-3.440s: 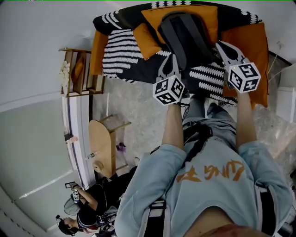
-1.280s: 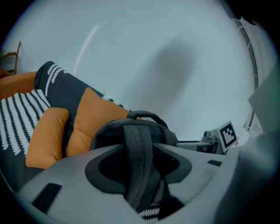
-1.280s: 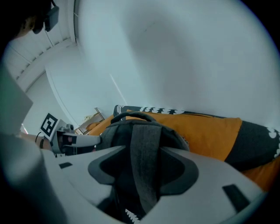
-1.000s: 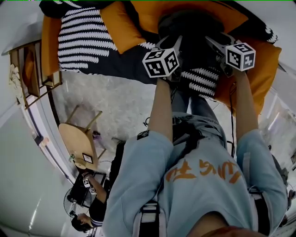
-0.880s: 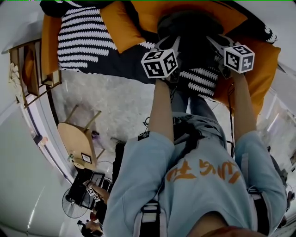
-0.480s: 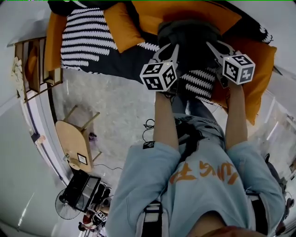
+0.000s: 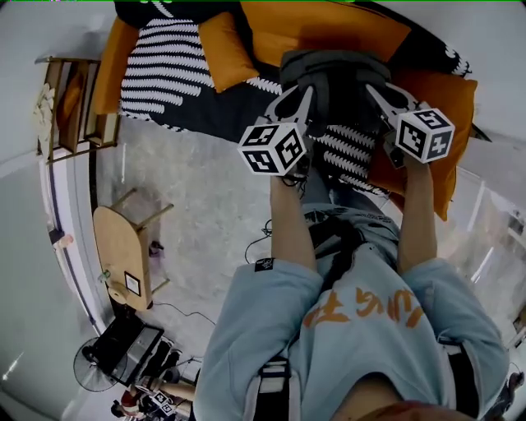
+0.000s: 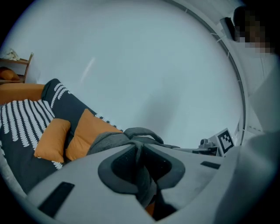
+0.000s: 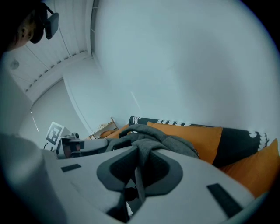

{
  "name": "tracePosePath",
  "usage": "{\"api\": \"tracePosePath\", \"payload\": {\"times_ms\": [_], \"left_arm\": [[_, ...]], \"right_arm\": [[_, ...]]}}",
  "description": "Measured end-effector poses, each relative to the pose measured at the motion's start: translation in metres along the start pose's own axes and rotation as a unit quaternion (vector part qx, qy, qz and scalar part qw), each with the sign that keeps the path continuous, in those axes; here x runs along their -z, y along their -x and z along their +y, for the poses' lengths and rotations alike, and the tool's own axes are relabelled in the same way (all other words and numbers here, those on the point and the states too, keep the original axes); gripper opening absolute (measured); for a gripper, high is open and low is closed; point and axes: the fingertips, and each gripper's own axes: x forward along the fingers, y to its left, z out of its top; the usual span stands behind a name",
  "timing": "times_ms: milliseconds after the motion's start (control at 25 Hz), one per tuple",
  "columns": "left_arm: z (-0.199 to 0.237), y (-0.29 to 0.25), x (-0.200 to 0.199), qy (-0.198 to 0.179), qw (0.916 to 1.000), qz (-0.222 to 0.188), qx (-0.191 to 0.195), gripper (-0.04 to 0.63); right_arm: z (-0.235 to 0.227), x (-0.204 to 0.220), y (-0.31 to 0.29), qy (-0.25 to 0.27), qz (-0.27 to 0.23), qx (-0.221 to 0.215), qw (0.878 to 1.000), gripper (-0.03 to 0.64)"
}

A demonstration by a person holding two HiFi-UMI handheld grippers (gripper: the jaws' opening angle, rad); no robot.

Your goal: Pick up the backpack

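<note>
The backpack is over the sofa. The left tongs pinch its fabric, and the right tongs are closing on another fold. Such thin pinches could slip, dropping the bag.

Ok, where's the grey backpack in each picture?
Head view: grey fabric backpack at top centre, before the large orange cushion.
Left gripper view: lower centre, fabric pinched in the jaws.
Right gripper view: centre, fabric pinched in the closing jaws.
Shared landmark: that orange cushion.
</note>
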Motion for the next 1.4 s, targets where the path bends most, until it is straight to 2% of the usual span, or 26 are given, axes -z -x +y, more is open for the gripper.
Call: {"api": "tracePosePath", "payload": {"times_ms": [120, 280, 480, 680, 880, 1400], "left_arm": [[-0.023, 0.026, -0.012, -0.016, 0.9993, -0.033, 0.007, 0.058], [-0.079, 0.060, -0.035, -0.048, 0.9954, -0.079, 0.022, 0.058], [-0.125, 0.089, -0.088, -0.099, 0.9848, -0.139, 0.032, 0.058], [-0.161, 0.120, -0.114, -0.130, 0.9743, -0.180, 0.038, 0.058], [-0.177, 0.134, -0.125, -0.140, 0.9698, -0.196, 0.041, 0.058], [-0.186, 0.133, -0.127, -0.148, 0.9691, -0.190, 0.052, 0.058]], "right_arm": [[0.022, -0.014, 0.026, 0.031, -0.030, -0.010, 0.999, 0.063], [0.048, -0.043, 0.083, 0.073, -0.084, -0.018, 0.994, 0.063], [0.079, -0.098, 0.125, 0.126, -0.154, -0.031, 0.980, 0.063], [0.106, -0.124, 0.162, 0.159, -0.198, -0.044, 0.966, 0.057], [0.119, -0.138, 0.181, 0.163, -0.226, -0.055, 0.959, 0.051], [0.117, -0.142, 0.191, 0.164, -0.246, -0.046, 0.954, 0.049]]}}
